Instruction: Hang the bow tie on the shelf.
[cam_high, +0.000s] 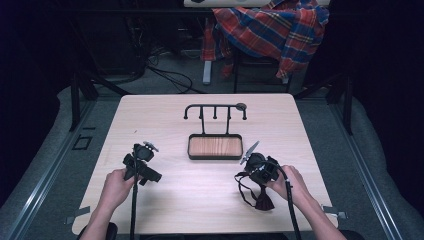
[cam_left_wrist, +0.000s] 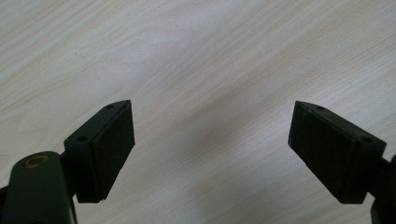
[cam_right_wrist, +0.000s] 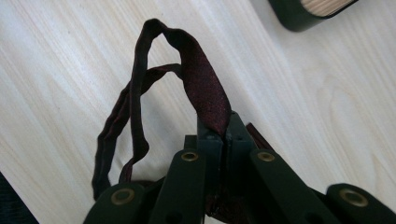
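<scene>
We see a pale wooden table (cam_high: 200, 195) with wide bare surface in front of and between the two grippers. At mid-table stands a black rack (cam_high: 215, 111) on a wood-lined tray base (cam_high: 215, 146), well clear of the table's far edge and both side edges. A plaid cloth (cam_high: 272, 27) hangs over a chair beyond the table.

The dark maroon strap (cam_right_wrist: 205, 88) lies at the right front of the table, near the right front corner of the tray base but apart from it. Its loop rises from the jaws and drapes back down onto the table; in the high view its loose part (cam_high: 257, 197) trails toward the person. We cannot tell a single long axis for it.

The right gripper (cam_right_wrist: 223, 126) has its jaws pressed together on the strap, which stands up out of them. The left gripper (cam_left_wrist: 210, 144) hangs over bare table at the left front, its jaws wide apart, holding and touching nothing.
</scene>
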